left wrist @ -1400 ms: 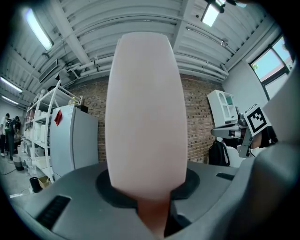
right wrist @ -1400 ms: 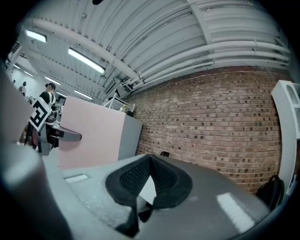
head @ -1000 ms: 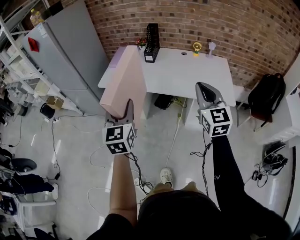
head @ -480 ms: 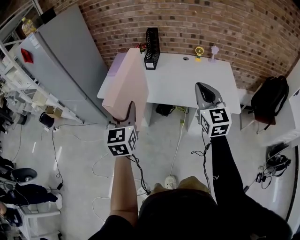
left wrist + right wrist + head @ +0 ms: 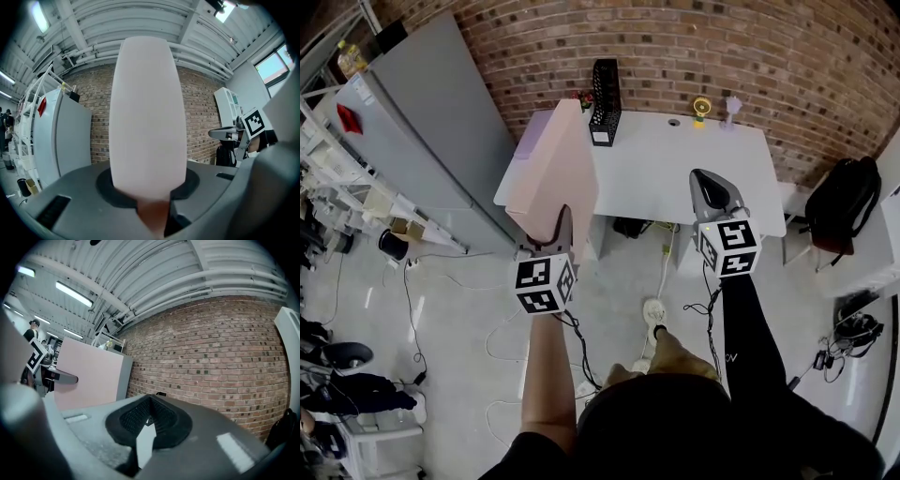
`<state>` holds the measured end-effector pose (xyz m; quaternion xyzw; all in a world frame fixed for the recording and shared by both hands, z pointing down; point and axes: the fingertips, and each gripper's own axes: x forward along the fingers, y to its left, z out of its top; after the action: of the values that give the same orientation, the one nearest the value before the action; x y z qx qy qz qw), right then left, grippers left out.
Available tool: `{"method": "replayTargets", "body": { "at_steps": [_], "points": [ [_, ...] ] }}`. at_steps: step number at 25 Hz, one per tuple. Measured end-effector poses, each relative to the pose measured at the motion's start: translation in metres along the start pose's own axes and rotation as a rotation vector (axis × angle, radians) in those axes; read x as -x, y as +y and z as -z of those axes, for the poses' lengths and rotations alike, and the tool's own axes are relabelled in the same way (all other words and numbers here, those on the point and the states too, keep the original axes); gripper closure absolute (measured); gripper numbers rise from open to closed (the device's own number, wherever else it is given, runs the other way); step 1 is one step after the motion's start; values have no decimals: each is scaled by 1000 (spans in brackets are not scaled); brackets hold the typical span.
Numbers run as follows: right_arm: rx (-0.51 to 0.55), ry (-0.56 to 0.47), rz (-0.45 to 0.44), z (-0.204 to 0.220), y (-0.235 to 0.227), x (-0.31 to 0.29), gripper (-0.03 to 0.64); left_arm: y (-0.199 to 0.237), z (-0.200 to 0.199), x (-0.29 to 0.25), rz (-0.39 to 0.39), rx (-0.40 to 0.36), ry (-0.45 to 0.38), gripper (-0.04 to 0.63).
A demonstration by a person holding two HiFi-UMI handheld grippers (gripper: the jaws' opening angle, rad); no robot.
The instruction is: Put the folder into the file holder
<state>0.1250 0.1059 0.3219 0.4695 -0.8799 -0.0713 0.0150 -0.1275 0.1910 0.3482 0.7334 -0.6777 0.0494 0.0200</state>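
Note:
A large pale pink folder (image 5: 553, 173) stands upright, its lower edge pinched in my left gripper (image 5: 557, 219), which is shut on it. In the left gripper view the folder (image 5: 146, 117) rises from between the jaws and fills the middle. The black mesh file holder (image 5: 604, 89) stands at the back left of the white desk (image 5: 675, 164), beyond the folder's top. My right gripper (image 5: 707, 180) hangs in front of the desk's right half, shut, with nothing in it. The right gripper view shows the folder (image 5: 89, 376) off to the left.
A grey cabinet (image 5: 441, 112) stands left of the desk against the brick wall. A small yellow ornament (image 5: 701, 105) and a pale one (image 5: 731, 103) sit at the desk's back edge. A black backpack (image 5: 839, 202) lies to the right. Cables (image 5: 581, 347) trail over the floor.
The person has stepped forward, one shoe now ahead on the floor, and the desk sits a little lower in view. Both grippers hold the same pose and the folder stays gripped.

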Motion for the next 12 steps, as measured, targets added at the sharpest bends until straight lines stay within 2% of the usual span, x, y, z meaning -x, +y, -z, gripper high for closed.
{"method": "replayTargets", "body": {
  "at_steps": [7, 12],
  "points": [
    [-17, -14, -8, 11, -12, -39, 618, 8, 4, -36, -1, -2, 2, 465],
    [-26, -19, -13, 23, -28, -83, 618, 18, 7, -81, 0, -14, 8, 465]
  ]
}}
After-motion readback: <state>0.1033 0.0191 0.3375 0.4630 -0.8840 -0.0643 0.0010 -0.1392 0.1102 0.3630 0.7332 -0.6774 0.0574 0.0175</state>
